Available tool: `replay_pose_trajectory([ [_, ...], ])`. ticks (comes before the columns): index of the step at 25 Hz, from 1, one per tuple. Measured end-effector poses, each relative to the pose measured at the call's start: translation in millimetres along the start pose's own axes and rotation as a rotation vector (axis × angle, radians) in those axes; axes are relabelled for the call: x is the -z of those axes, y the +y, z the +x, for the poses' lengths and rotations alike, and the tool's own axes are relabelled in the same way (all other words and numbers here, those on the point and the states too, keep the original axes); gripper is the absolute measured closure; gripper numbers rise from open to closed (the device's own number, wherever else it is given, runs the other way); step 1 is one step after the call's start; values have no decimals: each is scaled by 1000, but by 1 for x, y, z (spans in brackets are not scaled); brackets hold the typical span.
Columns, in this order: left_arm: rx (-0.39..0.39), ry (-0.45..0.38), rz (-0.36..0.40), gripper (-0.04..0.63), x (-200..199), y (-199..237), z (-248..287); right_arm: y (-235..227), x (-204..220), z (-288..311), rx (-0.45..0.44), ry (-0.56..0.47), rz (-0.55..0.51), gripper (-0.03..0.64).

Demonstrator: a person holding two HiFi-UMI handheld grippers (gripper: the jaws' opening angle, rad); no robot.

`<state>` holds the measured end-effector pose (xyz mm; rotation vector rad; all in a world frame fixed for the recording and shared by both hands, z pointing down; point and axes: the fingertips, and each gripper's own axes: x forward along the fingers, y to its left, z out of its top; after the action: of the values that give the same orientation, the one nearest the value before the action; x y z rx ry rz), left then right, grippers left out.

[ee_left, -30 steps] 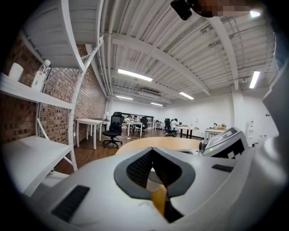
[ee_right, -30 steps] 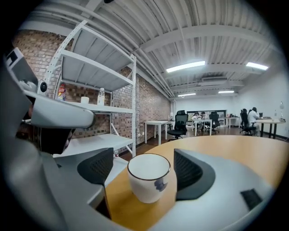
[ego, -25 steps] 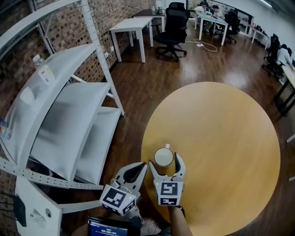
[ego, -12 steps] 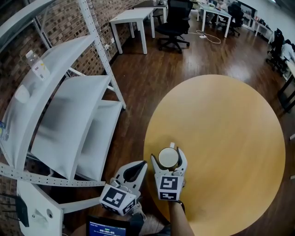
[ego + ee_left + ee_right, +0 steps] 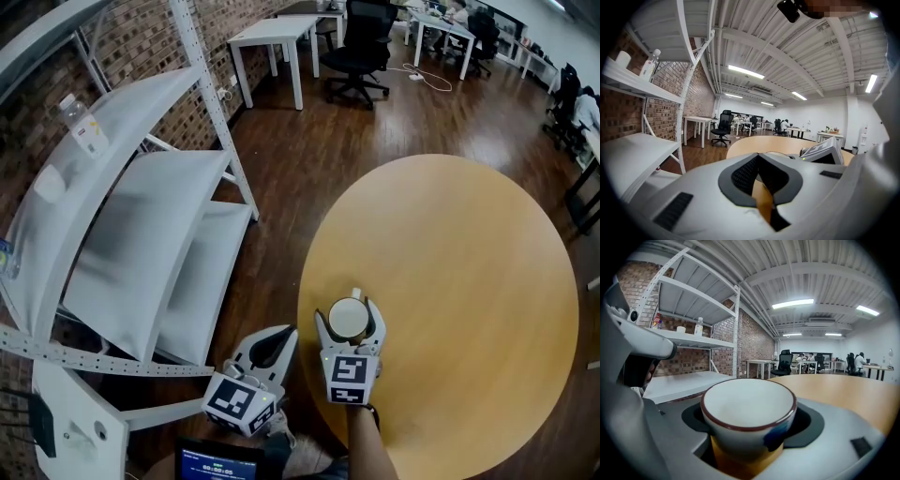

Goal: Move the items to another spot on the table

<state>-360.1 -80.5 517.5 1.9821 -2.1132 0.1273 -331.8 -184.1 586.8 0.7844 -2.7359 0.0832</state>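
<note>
A white cup (image 5: 348,317) with a dark red-brown rim stands near the 7 o'clock edge of a round wooden table (image 5: 450,262), framed by the right tool (image 5: 349,328). The tool's jaws stand wide on either side of the cup and are closing on it, though the right gripper view does not show whether the pads are pressing yet. What looks like the cup's handle pokes out at 12 o'clock, away from the person, clear of both jaws. The left tool (image 5: 278,339) hangs at the right tool's 9 o'clock, off the table's edge, with its jaws together and nothing between them. The cup looks like glazed ceramic: rigid, fairly light when empty, as it appears to be, but smooth enough to slip and likely to chip if dropped or knocked. The sound grip is probably across the round body below the rim, at 3 and 9 o'clock, squeezed firmly and lifted level. A blue mark shows on the side of the cup facing the right tool.
</note>
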Motion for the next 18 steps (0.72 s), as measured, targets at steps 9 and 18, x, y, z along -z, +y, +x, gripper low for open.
replay_pose_trajectory([
  [9,-23,-38,-16,584,-25,0,-14,9,-36,-24,-10,-32,-44,215],
  [18,-29,-95,-8,584,-56,-4,-31,17,-104,-55,-11,-119,-39,215],
])
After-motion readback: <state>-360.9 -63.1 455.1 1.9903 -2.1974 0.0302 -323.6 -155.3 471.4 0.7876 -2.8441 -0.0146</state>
